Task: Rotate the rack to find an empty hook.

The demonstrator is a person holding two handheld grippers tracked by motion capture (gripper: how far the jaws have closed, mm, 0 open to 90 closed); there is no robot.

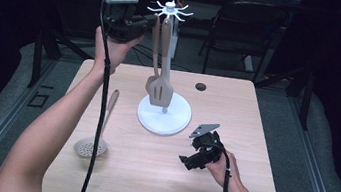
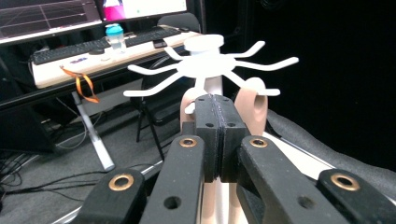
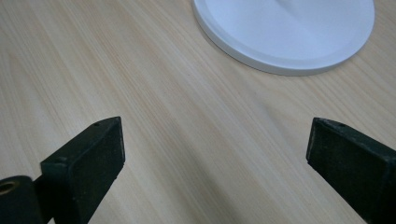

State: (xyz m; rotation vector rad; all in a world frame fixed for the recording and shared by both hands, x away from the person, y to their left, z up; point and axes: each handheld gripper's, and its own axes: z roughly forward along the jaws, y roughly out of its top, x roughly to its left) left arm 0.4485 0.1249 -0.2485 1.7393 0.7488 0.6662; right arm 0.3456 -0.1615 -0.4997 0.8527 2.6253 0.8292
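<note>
With our left gripper [image 1: 144, 21] raised by the hook crown of the white utensil rack [image 1: 170, 9], jaws pressed together on nothing, we should make sure the slotted spatula [image 1: 160, 90] hangs freely before backing off. The left gripper view shows the handle loops just behind the shut pads; the high view adds the skimmer [image 1: 92, 144] lying on the table [image 1: 237, 110] and our right gripper [image 1: 189, 160], spread wide near the rack's base.
</note>
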